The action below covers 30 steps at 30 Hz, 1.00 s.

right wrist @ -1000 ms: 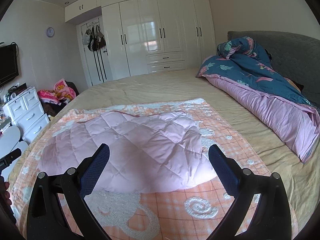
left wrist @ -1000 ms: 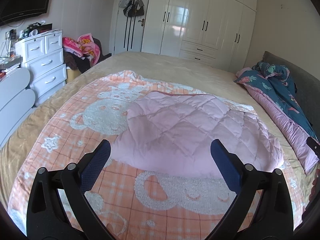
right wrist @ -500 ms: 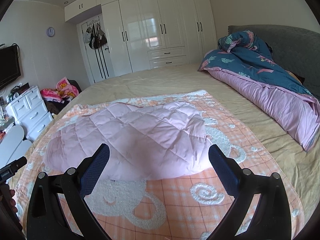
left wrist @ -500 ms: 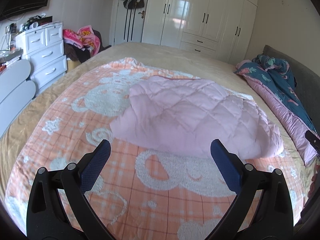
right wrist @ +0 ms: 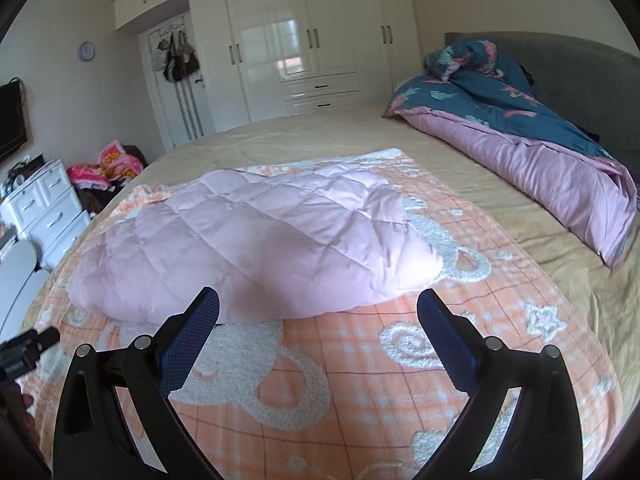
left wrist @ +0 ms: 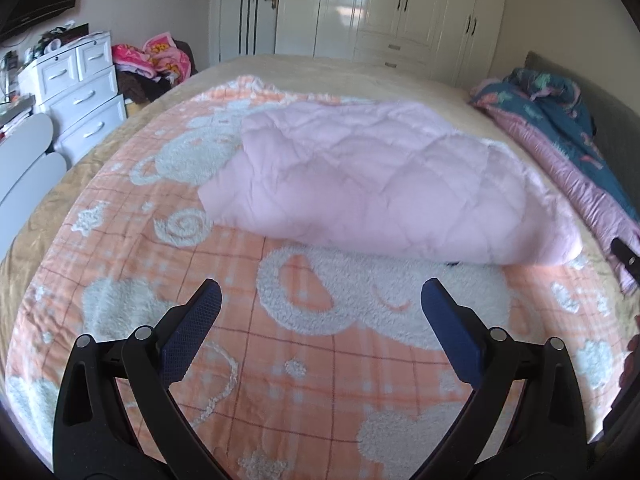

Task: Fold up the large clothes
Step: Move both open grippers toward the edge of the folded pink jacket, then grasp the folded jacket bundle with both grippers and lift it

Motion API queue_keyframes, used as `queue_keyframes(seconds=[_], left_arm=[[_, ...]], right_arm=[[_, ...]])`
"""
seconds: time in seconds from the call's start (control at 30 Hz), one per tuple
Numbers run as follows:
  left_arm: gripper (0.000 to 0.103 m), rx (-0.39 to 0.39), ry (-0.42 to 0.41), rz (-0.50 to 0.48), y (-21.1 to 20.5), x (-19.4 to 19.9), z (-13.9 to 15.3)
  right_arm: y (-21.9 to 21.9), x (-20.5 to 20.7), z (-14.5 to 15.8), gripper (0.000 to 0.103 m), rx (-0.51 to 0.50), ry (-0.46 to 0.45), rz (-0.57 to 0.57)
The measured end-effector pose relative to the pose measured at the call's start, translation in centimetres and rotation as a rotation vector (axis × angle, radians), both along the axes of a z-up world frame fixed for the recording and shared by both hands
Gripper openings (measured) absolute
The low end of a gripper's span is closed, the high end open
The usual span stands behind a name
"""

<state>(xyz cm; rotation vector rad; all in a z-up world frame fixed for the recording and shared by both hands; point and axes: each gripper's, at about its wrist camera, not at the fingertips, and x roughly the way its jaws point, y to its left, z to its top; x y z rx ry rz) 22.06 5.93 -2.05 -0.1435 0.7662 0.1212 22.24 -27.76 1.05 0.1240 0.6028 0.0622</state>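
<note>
A pink quilted garment [left wrist: 376, 184] lies folded flat on an orange bear-pattern blanket [left wrist: 304, 352] on the bed; it also shows in the right wrist view [right wrist: 256, 248]. My left gripper [left wrist: 320, 300] is open and empty, held above the blanket, short of the garment's near edge. My right gripper [right wrist: 318, 308] is open and empty, its left fingertip close over the garment's near edge. The blanket shows in the right wrist view [right wrist: 360, 392] too.
A blue and pink duvet [right wrist: 520, 136] lies along the headboard side. A white drawer unit [left wrist: 80, 92] and a pile of clothes [left wrist: 152, 60] stand left of the bed. White wardrobes [right wrist: 304, 48] line the far wall.
Both grippers have drawn back and tilted down, away from the garment; more blanket now shows in front of it. Both stay open. The garment has not moved.
</note>
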Motion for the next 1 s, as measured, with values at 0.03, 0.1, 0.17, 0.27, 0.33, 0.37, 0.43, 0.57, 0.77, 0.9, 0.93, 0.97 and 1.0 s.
queue_keyframes(seconds=[0.03,0.1,0.17,0.27,0.33,0.37,0.43,0.57,0.77,0.9,0.93,0.97,1.0], left_arm=[[0.094,0.002,0.012,0.002,0.0,0.1,-0.4],[0.094,-0.005,0.041,0.007,0.2,0.5,-1.2],[0.094,-0.015,0.053,0.010,0.5,0.8,-1.7],[0.094,-0.005,0.080,0.032,0.8,1.3,-2.6],[0.094,-0.027,0.096,0.041,1.2,1.6,-3.1],[0.094,-0.036,0.103,0.046,1.5,1.9,-3.4],[0.094,-0.039,0.115,0.057,1.7,2.3,-3.8],[0.094,-0.071,0.124,0.079,2.1,3.3,-4.3],[0.094,-0.145,0.118,0.104,2.6,4.9,-4.9],[0.094,-0.177,0.111,0.113,2.9,5.7,-4.9],[0.094,-0.175,0.099,0.117,3.0,5.9,-4.7],[0.094,-0.168,0.091,0.118,3.0,6.1,-4.5],[0.094,-0.165,0.077,0.118,3.2,6.5,-4.1]], right_arm=[[-0.2,0.2,-0.3,0.099,0.004,0.007,-0.007],[-0.5,0.7,-1.0,0.099,0.017,0.031,-0.018],[-0.7,1.2,-1.7,0.099,0.013,0.046,-0.027],[-0.9,1.9,-2.5,0.099,-0.001,0.067,-0.041],[-1.3,2.4,-3.0,0.099,0.011,0.078,-0.050],[-1.5,2.7,-3.2,0.099,0.016,0.086,-0.056],[-2.0,3.1,-3.8,0.099,0.041,0.105,-0.069],[-3.0,4.0,-4.9,0.099,0.115,0.153,-0.092],[-4.4,5.6,-6.7,0.099,0.254,0.226,-0.126],[-4.8,6.5,-7.1,0.099,0.323,0.242,-0.140],[-4.8,6.8,-7.2,0.099,0.334,0.244,-0.142],[-4.7,7.2,-7.3,0.099,0.343,0.248,-0.142],[-4.8,7.4,-7.3,0.099,0.348,0.252,-0.143]])
